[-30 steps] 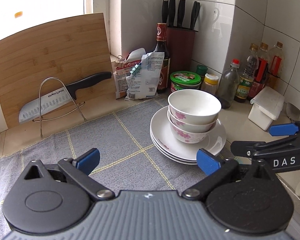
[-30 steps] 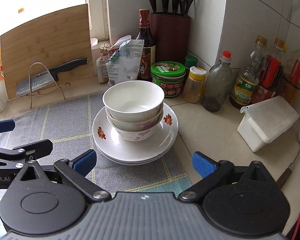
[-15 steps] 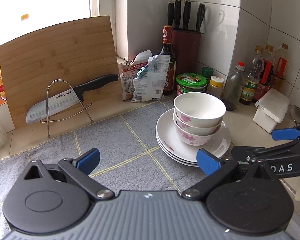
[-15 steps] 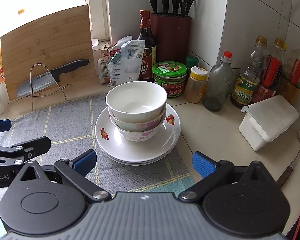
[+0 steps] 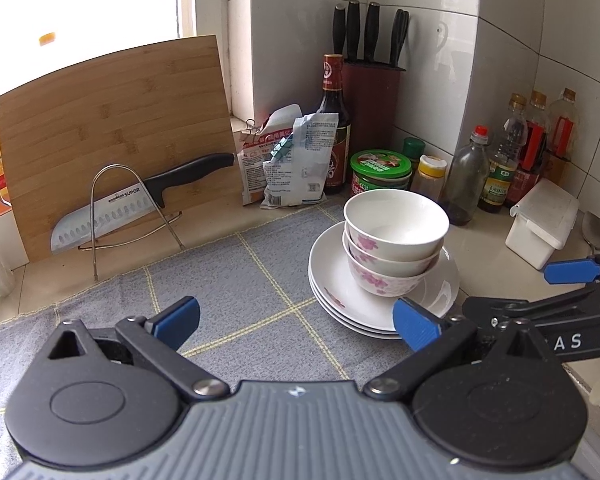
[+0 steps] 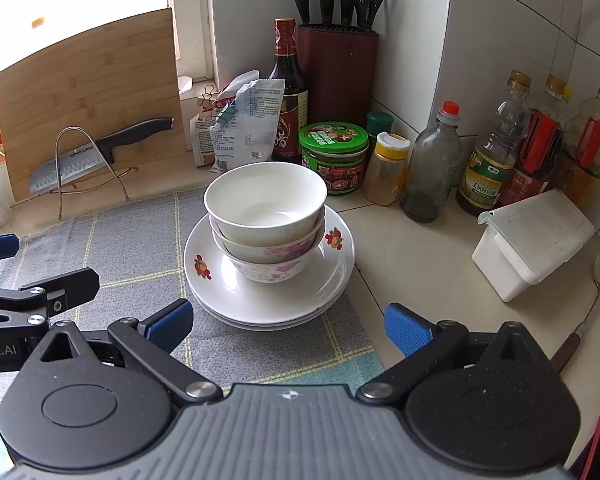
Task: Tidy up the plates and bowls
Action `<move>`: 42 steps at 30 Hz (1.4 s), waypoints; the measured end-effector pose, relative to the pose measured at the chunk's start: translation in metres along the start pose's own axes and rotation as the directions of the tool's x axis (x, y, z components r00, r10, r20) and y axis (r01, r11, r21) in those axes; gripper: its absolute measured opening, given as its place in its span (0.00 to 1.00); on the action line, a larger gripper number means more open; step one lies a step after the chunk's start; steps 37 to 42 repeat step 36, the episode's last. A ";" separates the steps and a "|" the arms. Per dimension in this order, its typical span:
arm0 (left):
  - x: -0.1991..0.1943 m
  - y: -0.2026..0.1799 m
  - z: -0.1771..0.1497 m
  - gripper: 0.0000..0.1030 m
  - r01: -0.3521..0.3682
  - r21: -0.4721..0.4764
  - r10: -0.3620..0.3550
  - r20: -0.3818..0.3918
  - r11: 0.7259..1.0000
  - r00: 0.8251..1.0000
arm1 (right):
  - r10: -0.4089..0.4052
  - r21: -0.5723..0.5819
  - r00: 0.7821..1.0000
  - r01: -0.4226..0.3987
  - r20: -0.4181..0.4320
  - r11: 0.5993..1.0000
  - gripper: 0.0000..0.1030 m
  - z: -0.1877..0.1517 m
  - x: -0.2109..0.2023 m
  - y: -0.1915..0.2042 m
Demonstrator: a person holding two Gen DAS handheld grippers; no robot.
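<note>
Three white bowls with pink flowers (image 5: 394, 240) (image 6: 266, 220) are nested upright on a stack of three white plates (image 5: 332, 284) (image 6: 332, 276), which rests on the grey checked mat (image 5: 228, 280) (image 6: 132, 252). My left gripper (image 5: 296, 322) is open and empty, in front and to the left of the stack. My right gripper (image 6: 288, 326) is open and empty, just in front of the stack. Each gripper shows at the edge of the other's view.
A wooden cutting board (image 5: 112, 136) and a knife on a wire rack (image 5: 140, 204) stand at the back left. Food bags, a sauce bottle, a knife block (image 6: 336, 68), jars and bottles line the back wall. A white lidded box (image 6: 532, 240) and a spatula (image 6: 592, 296) lie at the right.
Both grippers have drawn back a little from the stack, the left one more, and stay open. The bowls and plates have not moved.
</note>
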State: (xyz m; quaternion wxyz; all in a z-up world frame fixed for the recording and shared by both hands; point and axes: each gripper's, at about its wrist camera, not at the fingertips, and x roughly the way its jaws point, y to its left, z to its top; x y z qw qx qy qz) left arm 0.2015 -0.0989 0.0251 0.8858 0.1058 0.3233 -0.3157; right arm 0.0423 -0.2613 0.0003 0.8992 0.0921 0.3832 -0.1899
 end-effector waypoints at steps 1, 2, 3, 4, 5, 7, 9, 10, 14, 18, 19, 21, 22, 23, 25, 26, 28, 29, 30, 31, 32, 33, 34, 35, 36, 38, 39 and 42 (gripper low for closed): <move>0.000 0.000 0.000 0.99 0.000 0.000 0.000 -0.001 1.000 1.000 | -0.001 -0.002 1.000 0.001 0.000 1.000 1.00 0.000 0.000 0.000; 0.000 0.000 -0.001 0.99 -0.001 0.001 0.001 -0.002 1.000 1.000 | -0.002 -0.004 1.000 0.002 -0.001 1.000 1.00 0.000 0.000 0.000; 0.000 0.000 -0.001 0.99 -0.003 0.002 0.003 -0.003 1.000 1.000 | -0.003 -0.005 1.000 0.003 -0.002 1.000 1.00 0.000 0.000 0.000; 0.000 0.000 0.000 0.99 -0.004 0.003 0.004 -0.003 1.000 1.000 | -0.004 -0.006 1.000 0.004 -0.004 1.000 1.00 0.000 0.001 0.000; 0.000 -0.001 0.000 0.99 -0.004 0.004 0.004 -0.003 1.000 1.000 | -0.004 -0.006 1.000 0.004 -0.006 1.000 1.00 0.000 0.001 0.000; 0.000 -0.001 0.000 0.99 -0.004 0.002 0.004 -0.003 1.000 1.000 | -0.005 -0.006 1.000 0.005 -0.008 1.000 1.00 0.001 0.002 0.000; 0.001 -0.001 0.000 0.99 -0.004 0.003 0.004 -0.003 1.000 1.000 | -0.004 -0.005 1.000 0.004 -0.009 1.000 1.00 0.001 0.002 0.000; 0.001 -0.001 0.000 0.99 -0.003 0.003 0.003 -0.004 1.000 1.000 | -0.004 -0.005 1.000 0.004 -0.009 1.000 1.00 0.001 0.002 0.000; 0.000 -0.001 0.001 0.99 -0.003 0.008 0.003 -0.002 1.000 1.000 | -0.011 -0.010 1.000 0.011 -0.009 1.000 1.00 0.002 0.001 0.000; 0.001 -0.001 0.001 0.99 -0.001 0.009 0.001 -0.002 1.000 1.000 | -0.012 -0.008 1.000 0.012 -0.009 1.000 1.00 0.002 0.001 0.000; 0.001 -0.001 0.001 0.99 0.000 0.009 0.000 -0.003 1.000 1.000 | -0.012 -0.007 1.000 0.012 -0.009 1.000 1.00 0.002 0.001 0.000; 0.001 -0.001 0.002 0.99 0.000 0.011 0.000 -0.001 1.000 1.000 | -0.011 -0.008 1.000 0.011 -0.009 1.000 1.00 0.002 0.001 0.000; 0.001 -0.001 0.002 0.99 0.001 0.012 -0.001 -0.001 1.000 1.000 | -0.011 -0.008 1.000 0.011 -0.009 1.000 1.00 0.002 0.001 0.000; 0.000 -0.001 0.002 0.99 0.002 0.012 -0.002 -0.001 1.000 1.000 | -0.013 -0.007 1.000 0.012 -0.009 1.000 1.00 0.002 0.001 0.000; 0.000 -0.001 0.001 0.99 0.003 0.013 -0.003 -0.001 1.000 1.000 | -0.015 -0.006 1.000 0.015 -0.008 1.000 1.00 0.002 0.000 -0.001; 0.000 -0.001 0.001 0.99 0.004 0.013 -0.004 0.000 1.000 1.000 | -0.016 -0.004 1.000 0.016 -0.008 1.000 1.00 0.001 0.000 -0.001; 0.000 -0.001 0.002 0.99 0.006 0.015 -0.006 0.000 1.000 1.000 | -0.018 -0.003 1.000 0.018 -0.008 1.000 1.00 0.000 -0.001 -0.001; -0.001 -0.002 0.001 0.99 0.009 0.017 -0.009 0.001 1.000 1.000 | -0.019 -0.002 1.000 0.019 -0.007 1.000 1.00 0.000 -0.002 -0.002; -0.001 -0.002 0.001 0.99 0.010 0.019 -0.010 0.003 1.000 1.000 | -0.020 -0.001 1.000 0.020 -0.009 1.000 1.00 0.000 -0.002 -0.002; -0.001 -0.002 0.001 0.99 0.010 0.019 -0.010 0.003 1.000 1.000 | -0.020 0.000 1.000 0.020 -0.010 1.000 1.00 0.000 -0.002 -0.002; -0.001 -0.002 0.001 0.99 0.012 0.021 -0.012 0.003 1.000 1.000 | -0.021 0.000 1.000 0.021 -0.010 1.000 1.00 -0.001 -0.002 -0.002; -0.001 -0.002 0.001 0.99 0.013 0.020 -0.013 0.002 1.000 1.000 | -0.022 0.000 1.000 0.022 -0.010 1.000 1.00 -0.001 -0.002 -0.002; -0.002 -0.002 0.001 0.99 0.014 0.019 -0.014 0.001 1.000 1.000 | -0.023 0.000 1.000 0.023 -0.011 1.000 1.00 -0.001 -0.002 -0.003; -0.002 -0.002 0.001 0.99 0.015 0.019 -0.015 0.001 1.000 1.000 | -0.024 0.000 1.000 0.024 -0.011 1.000 1.00 -0.001 -0.003 -0.002; -0.001 -0.002 0.001 0.99 0.015 0.019 -0.015 0.001 1.000 1.000 | -0.025 -0.001 1.000 0.025 -0.011 1.000 1.00 -0.001 -0.003 -0.002; -0.001 -0.002 0.001 0.99 0.015 0.019 -0.015 0.001 1.000 1.000 | -0.025 -0.001 1.000 0.025 -0.011 1.000 1.00 -0.001 -0.003 -0.002; -0.001 -0.002 0.001 0.99 0.015 0.019 -0.015 0.001 1.000 1.000 | -0.025 -0.001 1.000 0.025 -0.011 1.000 1.00 -0.001 -0.003 -0.002; -0.001 -0.002 0.001 0.99 0.015 0.019 -0.015 0.001 1.000 1.000 | -0.025 -0.001 1.000 0.025 -0.011 1.000 1.00 -0.001 -0.003 -0.002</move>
